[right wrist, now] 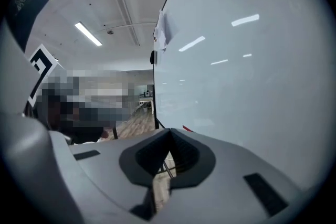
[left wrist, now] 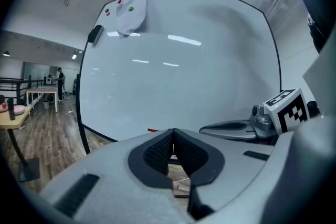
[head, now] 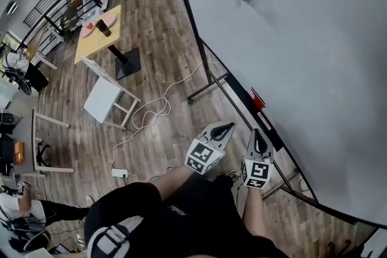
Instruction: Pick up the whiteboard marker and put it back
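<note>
Head view first: the large white whiteboard on its black-framed stand [head: 302, 39] fills the right side. A small red object [head: 258, 99] sits on its ledge, probably the whiteboard marker, though it's too small to confirm. The left claw [head: 226, 127] and the right claw [head: 259, 136] hover just near of it, touching nothing.

Left gripper view: the pads are pressed together with nothing between them, and there's a red sliver low on the board ahead.

Right gripper view: same story, the pads meet and the claw is empty.

To do this well, I'd say one claw should spread before reaching, come in level with the ledge, and pinch the barrel mid-length.
</note>
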`<state>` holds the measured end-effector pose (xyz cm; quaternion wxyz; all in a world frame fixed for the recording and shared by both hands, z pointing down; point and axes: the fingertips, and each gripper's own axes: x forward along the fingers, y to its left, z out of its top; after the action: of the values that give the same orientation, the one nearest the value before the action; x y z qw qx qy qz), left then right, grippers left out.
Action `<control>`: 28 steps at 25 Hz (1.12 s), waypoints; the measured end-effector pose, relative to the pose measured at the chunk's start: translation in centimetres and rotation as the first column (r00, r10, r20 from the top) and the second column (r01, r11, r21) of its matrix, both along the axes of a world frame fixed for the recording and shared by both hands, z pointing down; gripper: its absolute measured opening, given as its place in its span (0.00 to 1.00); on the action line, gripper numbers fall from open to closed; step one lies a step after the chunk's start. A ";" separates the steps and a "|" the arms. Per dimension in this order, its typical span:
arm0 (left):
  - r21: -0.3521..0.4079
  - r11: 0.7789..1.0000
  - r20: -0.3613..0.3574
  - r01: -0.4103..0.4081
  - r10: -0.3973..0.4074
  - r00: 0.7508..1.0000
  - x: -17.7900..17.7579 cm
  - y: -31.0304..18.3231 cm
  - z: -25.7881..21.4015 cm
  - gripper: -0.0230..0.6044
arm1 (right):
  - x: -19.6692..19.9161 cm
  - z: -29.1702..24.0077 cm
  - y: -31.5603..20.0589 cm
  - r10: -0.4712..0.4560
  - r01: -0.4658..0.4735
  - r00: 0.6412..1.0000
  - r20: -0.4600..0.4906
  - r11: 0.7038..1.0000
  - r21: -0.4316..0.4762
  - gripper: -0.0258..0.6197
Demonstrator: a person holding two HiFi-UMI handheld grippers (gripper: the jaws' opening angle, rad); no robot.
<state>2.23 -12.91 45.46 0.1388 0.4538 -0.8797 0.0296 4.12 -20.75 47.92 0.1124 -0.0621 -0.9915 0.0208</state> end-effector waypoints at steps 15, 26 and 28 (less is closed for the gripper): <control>0.117 0.979 0.029 -0.164 0.162 0.986 1.7 12.1 -3.0 0.05 | 5.4 -4.9 9.0 0.240 -0.244 0.968 0.069 0.968 0.063 0.04; 0.206 0.923 0.035 -0.324 0.324 0.945 5.1 11.6 -6.0 0.05 | 10.2 -8.8 11.0 0.335 -0.344 0.937 0.097 0.934 0.098 0.04; 0.211 0.923 0.050 -0.320 0.317 0.947 5.2 11.4 -7.0 0.05 | 9.9 -9.9 10.9 0.320 -0.333 0.939 0.124 0.938 0.097 0.04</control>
<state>7.45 -1.55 38.47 0.0755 0.6030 -0.7931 -0.0408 14.00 -9.87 38.01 0.0580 0.1091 -0.9921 -0.0220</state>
